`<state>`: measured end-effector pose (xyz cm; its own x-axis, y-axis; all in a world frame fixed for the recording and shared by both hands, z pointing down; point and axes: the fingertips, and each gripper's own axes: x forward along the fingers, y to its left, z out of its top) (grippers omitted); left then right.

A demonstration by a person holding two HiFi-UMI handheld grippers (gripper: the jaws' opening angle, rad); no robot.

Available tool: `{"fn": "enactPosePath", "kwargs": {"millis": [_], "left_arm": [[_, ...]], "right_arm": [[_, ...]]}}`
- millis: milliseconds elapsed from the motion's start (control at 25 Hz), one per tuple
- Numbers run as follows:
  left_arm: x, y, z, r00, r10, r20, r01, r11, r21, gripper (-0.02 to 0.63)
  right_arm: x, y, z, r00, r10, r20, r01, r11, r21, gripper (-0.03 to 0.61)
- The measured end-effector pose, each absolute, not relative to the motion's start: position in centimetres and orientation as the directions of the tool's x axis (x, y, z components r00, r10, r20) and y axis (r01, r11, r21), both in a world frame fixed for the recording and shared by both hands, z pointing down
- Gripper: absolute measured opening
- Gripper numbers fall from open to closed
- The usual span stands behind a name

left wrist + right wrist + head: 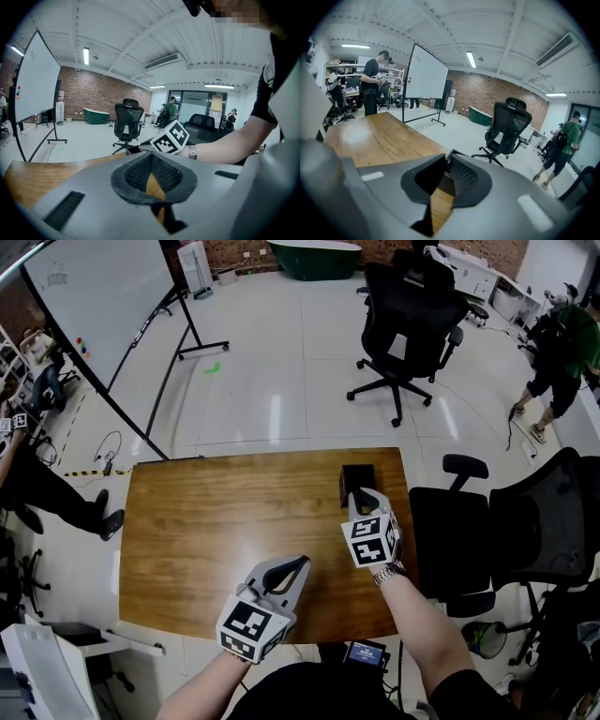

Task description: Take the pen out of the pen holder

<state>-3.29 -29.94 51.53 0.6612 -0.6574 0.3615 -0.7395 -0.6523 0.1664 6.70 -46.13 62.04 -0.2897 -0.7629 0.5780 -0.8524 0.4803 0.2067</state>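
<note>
Jaws on the right gripper [359,495] are drawn close. Their tips pinch a thin thing at the mouth of the holder [356,474], and I take it for the pen [447,162]. Jaws on the left gripper [298,565] are shut on nothing, with only wood showing through the gap under their tips.

The counter [206,521] carries just the holder, so nothing has to be worked around. The left gripper lies low by the near edge, well apart from the holder. I'd say it is parked there to leave the other hand room, since it steadies nothing.

The right gripper reaches in from the near side and tilts downward. That suits a dark, box-like holder standing near the far right corner, because the tips come at its open top rather than its wall.

The pen is mostly hidden, by the gripper from above and by the pads in the right gripper view. It seems to sit in the holder, not yet lifted. Pinched near its top end like that, it should draw out upward. With the holder unbraced, though, the holder might tip or ride along.
</note>
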Motion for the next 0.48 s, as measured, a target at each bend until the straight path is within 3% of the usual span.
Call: {"fn": "enactPosePath", "kwargs": {"millis": [480], "left_arm": [[-6.0, -22.0, 46.2, 0.695, -0.676, 0.243, -0.713, -0.691, 0.118, 0.005]], "right_arm": [[6.0, -35.5, 51.8, -0.286, -0.849, 0.444, -0.879, 0.418, 0.232, 0.038]]}}
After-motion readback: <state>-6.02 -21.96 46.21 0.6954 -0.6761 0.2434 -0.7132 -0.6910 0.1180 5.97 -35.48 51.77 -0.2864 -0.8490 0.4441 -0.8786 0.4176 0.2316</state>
